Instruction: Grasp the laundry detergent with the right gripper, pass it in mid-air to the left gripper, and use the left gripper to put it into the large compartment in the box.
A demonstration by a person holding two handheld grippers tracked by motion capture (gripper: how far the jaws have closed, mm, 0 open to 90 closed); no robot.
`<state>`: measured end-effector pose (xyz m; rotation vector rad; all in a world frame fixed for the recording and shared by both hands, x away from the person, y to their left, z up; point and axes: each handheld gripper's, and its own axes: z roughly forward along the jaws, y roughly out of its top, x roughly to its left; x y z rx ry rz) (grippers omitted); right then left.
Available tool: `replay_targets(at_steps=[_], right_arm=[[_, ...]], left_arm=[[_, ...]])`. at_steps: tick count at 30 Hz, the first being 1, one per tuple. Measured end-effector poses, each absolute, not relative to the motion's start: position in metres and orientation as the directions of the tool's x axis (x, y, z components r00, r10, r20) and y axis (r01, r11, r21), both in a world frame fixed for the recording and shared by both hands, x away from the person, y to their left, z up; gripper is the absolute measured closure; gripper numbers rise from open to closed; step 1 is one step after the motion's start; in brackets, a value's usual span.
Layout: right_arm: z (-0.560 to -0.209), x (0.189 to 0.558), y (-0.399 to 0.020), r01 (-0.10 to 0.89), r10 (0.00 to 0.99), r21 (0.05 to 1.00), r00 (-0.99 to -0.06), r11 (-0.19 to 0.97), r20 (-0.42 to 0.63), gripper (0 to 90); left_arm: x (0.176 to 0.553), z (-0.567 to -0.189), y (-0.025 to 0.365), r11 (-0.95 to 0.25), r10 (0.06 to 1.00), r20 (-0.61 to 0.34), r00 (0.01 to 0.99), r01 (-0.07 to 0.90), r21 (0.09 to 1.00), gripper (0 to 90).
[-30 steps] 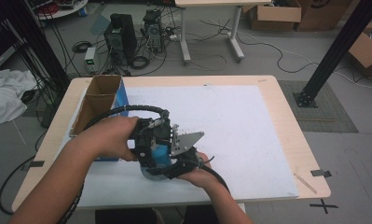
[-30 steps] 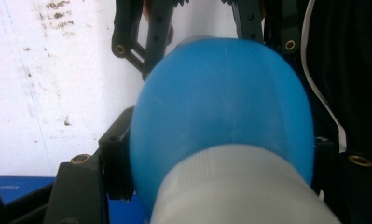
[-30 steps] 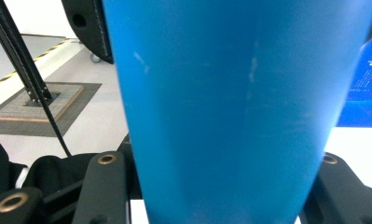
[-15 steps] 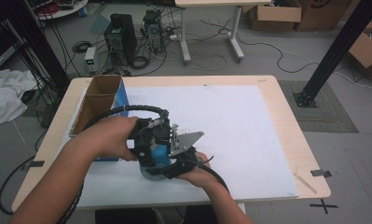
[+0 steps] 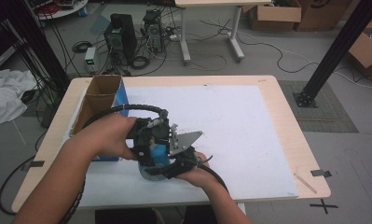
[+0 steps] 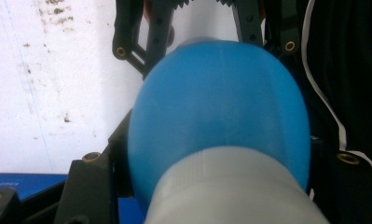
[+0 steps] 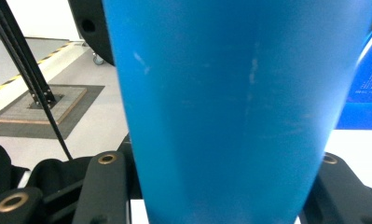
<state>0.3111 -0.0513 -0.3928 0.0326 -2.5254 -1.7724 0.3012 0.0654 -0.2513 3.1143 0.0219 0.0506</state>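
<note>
Little is changed since the earlier frames. A blue bottle point(image 5: 154, 156) is clamped between left gripper point(image 5: 146, 140) and right gripper point(image 5: 179, 161) above the white mat point(image 5: 230, 121); cardboard box point(image 5: 97, 100) beyond. Progress cannot be judged.

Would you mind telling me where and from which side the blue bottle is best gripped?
Grip the blue bottle across its straight body wall, coming in from the side. In the right gripper view, the right tool already takes it there. The rounded shoulder seen in the left gripper view would likely slip; the left tool seems closed near the pale neck.
</note>
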Motion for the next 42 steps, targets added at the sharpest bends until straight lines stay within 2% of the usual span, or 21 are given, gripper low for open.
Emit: replay_targets(at_steps=[10, 15, 23, 32, 38, 42], right_arm=[[-0.393, 0.314, -0.053, 0.015, -0.038, 0.937, -0.999, 0.349, 0.030, 43.0], [-0.393, 0.314, -0.057, 0.028, -0.020, 0.939, -0.999, 0.342, 0.038, 29.0], [-0.382, 0.320, -0.082, 0.049, 0.017, 0.934, -0.999, 0.354, 0.046, 20.9], [-0.355, 0.331, -0.110, 0.056, 0.037, 0.857, -0.998, 0.512, 0.043, 12.3], [-0.331, 0.338, -0.125, 0.037, 0.010, 0.774, -0.999, 0.632, 0.039, 5.4], [-0.315, 0.341, -0.133, 0.015, 0.008, 0.702, -1.000, 0.712, 0.014, 2.6]], left_arm=[[0.304, -0.253, 0.064, -0.999, 0.004, 0.033, 0.999, 0.003, 0.044, 39.8], [0.310, -0.250, 0.065, -0.999, 0.026, 0.035, 0.999, 0.025, 0.038, 39.8], [0.318, -0.246, 0.066, -0.995, 0.097, -0.006, 0.995, 0.097, 0.014, 39.7], [0.338, -0.228, 0.070, -0.946, 0.322, -0.053, 0.945, 0.323, 0.020, 39.4], [0.357, -0.207, 0.078, -0.865, 0.498, -0.078, 0.864, 0.501, 0.030, 39.3], [0.364, -0.189, 0.082, -0.833, 0.547, -0.085, 0.833, 0.551, 0.041, 39.2]])
